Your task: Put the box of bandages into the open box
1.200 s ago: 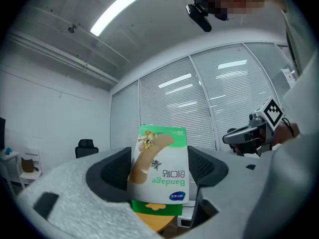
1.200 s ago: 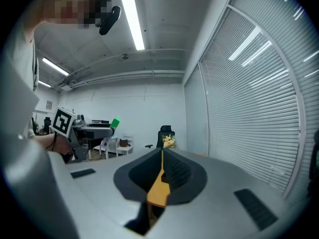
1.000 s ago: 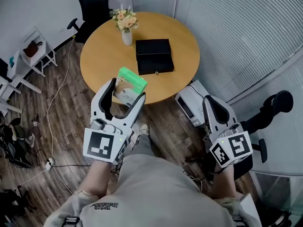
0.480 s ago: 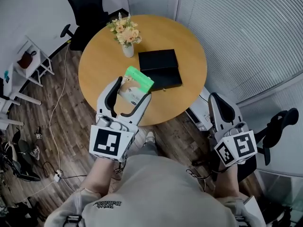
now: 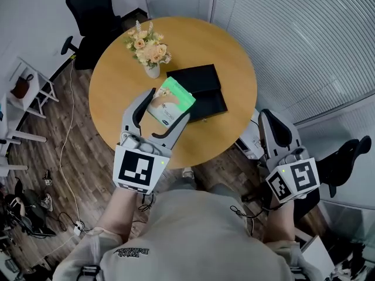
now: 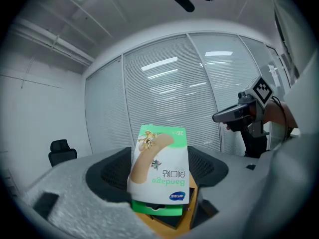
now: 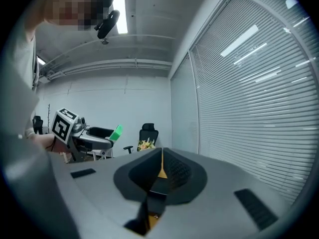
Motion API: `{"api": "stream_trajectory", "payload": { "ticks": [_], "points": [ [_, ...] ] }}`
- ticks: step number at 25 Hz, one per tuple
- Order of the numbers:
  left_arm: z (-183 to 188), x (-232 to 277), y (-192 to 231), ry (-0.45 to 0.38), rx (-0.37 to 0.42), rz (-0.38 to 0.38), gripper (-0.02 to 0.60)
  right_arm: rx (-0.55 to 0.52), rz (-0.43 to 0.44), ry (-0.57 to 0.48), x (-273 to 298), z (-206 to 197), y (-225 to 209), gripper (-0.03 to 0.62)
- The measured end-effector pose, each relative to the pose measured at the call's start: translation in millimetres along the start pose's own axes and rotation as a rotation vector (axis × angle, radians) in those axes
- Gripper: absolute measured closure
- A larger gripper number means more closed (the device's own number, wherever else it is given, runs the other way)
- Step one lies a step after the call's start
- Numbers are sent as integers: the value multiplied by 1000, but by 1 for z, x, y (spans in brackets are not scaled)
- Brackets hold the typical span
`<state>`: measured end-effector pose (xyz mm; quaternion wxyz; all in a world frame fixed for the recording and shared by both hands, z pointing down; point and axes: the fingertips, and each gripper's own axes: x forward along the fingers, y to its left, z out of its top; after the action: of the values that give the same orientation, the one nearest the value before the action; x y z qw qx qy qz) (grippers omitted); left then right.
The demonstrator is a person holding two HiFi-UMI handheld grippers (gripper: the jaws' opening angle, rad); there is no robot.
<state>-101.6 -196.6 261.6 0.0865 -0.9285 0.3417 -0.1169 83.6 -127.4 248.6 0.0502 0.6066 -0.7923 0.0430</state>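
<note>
My left gripper (image 5: pixel 164 108) is shut on the green and white box of bandages (image 5: pixel 171 101), held above the round wooden table (image 5: pixel 117 92). The bandage box (image 6: pixel 160 168) stands tilted between the jaws, just left of the open black box (image 5: pixel 199 89), which lies near the table's middle with its lid folded back. A bit of the black box (image 6: pixel 168 219) shows under the bandages. My right gripper (image 5: pixel 270 122) hangs off the table's right edge, shut and holding nothing (image 7: pixel 160 171). The right gripper view shows the left gripper (image 7: pixel 84 133) with the green box (image 7: pixel 116 132).
A white vase of flowers (image 5: pixel 149 51) stands on the table behind the black box. A black office chair (image 5: pixel 88 10) sits beyond the table, another chair (image 5: pixel 345 157) at the right. White shelves (image 5: pixel 23 86) and cables (image 5: pixel 35 204) are on the floor at left. Blinds (image 5: pixel 304 40) line the right wall.
The left gripper has carried the bandage box forward over the table, close to the black box. The right gripper has stayed shut at the table's right side.
</note>
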Motion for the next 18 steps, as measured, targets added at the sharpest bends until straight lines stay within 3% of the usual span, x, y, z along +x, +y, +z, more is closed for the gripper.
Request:
{"api": "stream_trajectory", "payload": {
  "ticks": [9, 18],
  "points": [
    [-25, 35, -5, 74, 13, -82, 236, 13, 7, 43, 23, -14, -12, 563],
    [-54, 76, -15, 187, 25, -125, 236, 32, 91, 82, 45, -28, -23, 563]
  ]
}}
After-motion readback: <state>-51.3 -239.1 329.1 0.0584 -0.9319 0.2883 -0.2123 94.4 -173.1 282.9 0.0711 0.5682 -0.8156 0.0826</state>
